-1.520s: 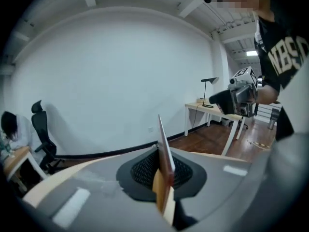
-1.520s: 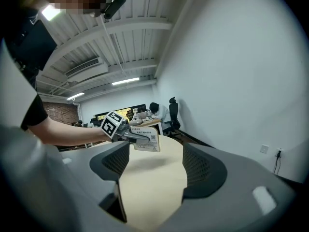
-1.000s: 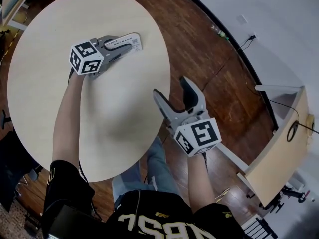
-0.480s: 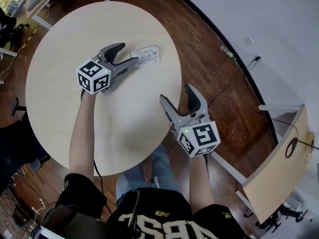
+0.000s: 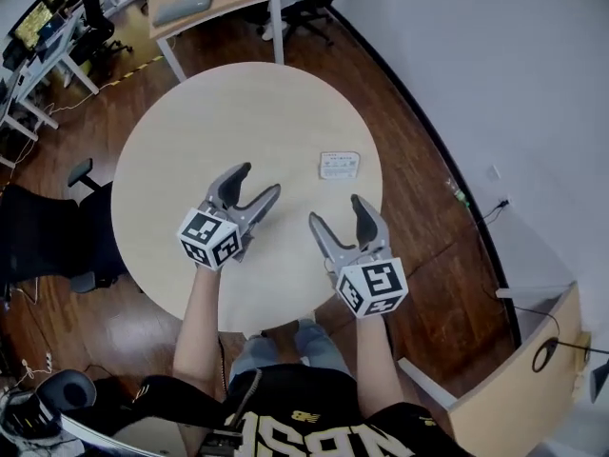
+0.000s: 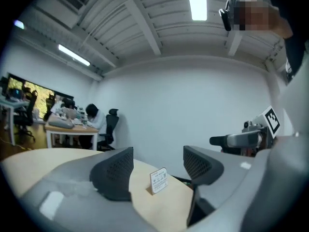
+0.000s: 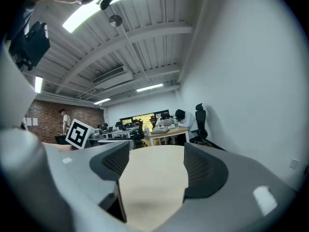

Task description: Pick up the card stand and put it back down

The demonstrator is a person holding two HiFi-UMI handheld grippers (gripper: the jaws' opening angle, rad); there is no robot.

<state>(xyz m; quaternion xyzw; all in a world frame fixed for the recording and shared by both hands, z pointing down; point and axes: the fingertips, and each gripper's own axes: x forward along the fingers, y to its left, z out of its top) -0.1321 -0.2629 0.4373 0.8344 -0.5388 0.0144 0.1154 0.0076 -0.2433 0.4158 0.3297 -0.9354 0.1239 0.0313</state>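
Note:
The card stand (image 5: 339, 165), a small white upright card, rests on the round beige table (image 5: 209, 131) near its right edge. In the left gripper view the card stand (image 6: 159, 180) shows beyond the jaws, apart from them. My left gripper (image 5: 258, 181) hangs above the table's near part, short of the stand; its jaws have just been opening and hold nothing. My right gripper (image 5: 337, 210) hovers beside it over the table's near right edge, jaws apart and empty. The right gripper view looks across the bare tabletop (image 7: 154, 178).
A desk (image 5: 205, 3) with a laptop stands beyond the table, with office chairs (image 5: 43, 231) to the left. A wooden cabinet (image 5: 519, 388) stands at the lower right by the white wall. A person (image 6: 94, 117) sits at a far desk.
My left gripper let go of the card stand, which stays on the table. Both grippers rose and drew back toward me, and the view widened.

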